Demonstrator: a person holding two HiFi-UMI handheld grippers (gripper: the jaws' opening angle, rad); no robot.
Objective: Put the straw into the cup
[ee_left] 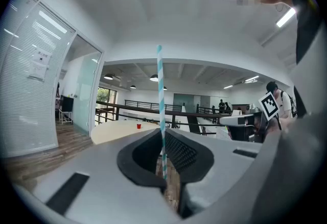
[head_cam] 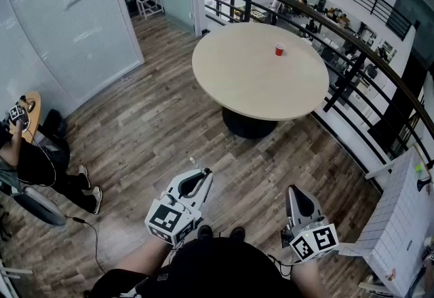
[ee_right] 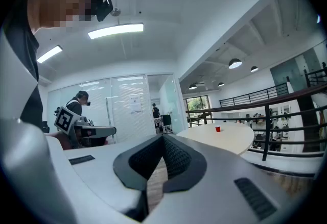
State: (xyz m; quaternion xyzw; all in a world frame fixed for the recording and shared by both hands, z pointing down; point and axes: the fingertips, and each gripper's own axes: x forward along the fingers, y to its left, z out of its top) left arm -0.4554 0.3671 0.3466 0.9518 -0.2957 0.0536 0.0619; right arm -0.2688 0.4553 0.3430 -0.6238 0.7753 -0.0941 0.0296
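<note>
A blue-and-white striped straw [ee_left: 160, 96] stands upright between the jaws of my left gripper [ee_left: 163, 135], which is shut on its lower part. In the head view the left gripper [head_cam: 203, 174] hangs over the wooden floor, well short of the table, and the straw's tip [head_cam: 192, 161] pokes out beside it. The small red cup [head_cam: 279, 49] stands upright on the far side of the round beige table [head_cam: 237, 79]; it also shows far off as a red cup [ee_left: 138, 126] and a red cup [ee_right: 217, 128]. My right gripper [ee_right: 163, 137] is shut and holds nothing; it hangs low on the right, right gripper [head_cam: 293, 189].
A black railing [head_cam: 352, 45] curves behind and right of the table. A frosted glass wall [head_cam: 68, 25] stands at the left. Another person [head_cam: 27, 161] sits at the far left beside cables. A white gridded rack [head_cam: 400, 222] is at the lower right.
</note>
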